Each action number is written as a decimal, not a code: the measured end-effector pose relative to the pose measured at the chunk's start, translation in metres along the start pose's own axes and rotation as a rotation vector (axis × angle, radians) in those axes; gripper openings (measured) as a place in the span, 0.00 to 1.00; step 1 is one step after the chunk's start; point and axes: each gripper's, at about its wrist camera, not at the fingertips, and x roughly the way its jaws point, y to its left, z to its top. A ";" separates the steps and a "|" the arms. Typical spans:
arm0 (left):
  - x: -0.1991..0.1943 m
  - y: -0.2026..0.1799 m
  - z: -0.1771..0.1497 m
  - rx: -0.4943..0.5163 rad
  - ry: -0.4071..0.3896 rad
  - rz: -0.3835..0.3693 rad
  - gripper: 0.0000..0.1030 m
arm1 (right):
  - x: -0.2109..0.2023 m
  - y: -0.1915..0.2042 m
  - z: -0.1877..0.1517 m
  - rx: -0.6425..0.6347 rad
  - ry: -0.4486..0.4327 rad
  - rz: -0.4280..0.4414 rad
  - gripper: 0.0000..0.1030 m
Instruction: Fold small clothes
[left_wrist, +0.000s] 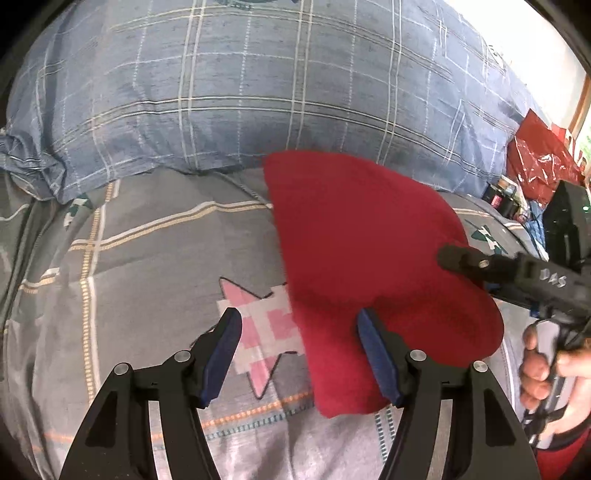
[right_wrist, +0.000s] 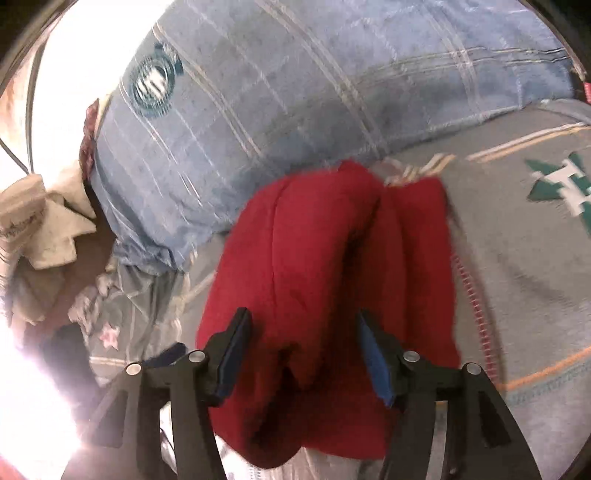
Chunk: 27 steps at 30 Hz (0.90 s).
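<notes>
A small red garment (left_wrist: 369, 258) lies on the grey bed sheet (left_wrist: 147, 258), just in front of a pillow. In the right wrist view the red garment (right_wrist: 314, 240) looks doubled over, with a deep crease down its middle. My left gripper (left_wrist: 299, 319) is open at the garment's left edge. Its right finger (left_wrist: 373, 343) sits over the red fabric and its left finger is over the sheet. My right gripper (right_wrist: 303, 315) is open above the garment's near end, and its pads do not press on the cloth. From the left wrist view, the right gripper's tip (left_wrist: 454, 258) reaches over the garment's right side.
A blue plaid pillow (left_wrist: 240, 92) lies behind the garment. A pink star patch (left_wrist: 262, 332) is printed on the sheet. A red plastic bag (left_wrist: 535, 155) and dark clutter stand at the far right. A person's hand (left_wrist: 535, 369) holds the right gripper. Beige cloth (right_wrist: 40, 229) is heaped beside the bed.
</notes>
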 end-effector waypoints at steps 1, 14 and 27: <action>-0.003 0.001 -0.001 0.002 -0.007 0.013 0.62 | 0.004 0.003 -0.001 -0.016 0.005 -0.005 0.54; -0.014 -0.013 0.013 0.020 -0.061 0.035 0.62 | -0.028 0.038 0.002 -0.230 -0.178 -0.214 0.17; 0.025 -0.036 0.014 0.081 -0.047 0.072 0.63 | -0.040 0.035 0.021 -0.253 -0.219 -0.253 0.36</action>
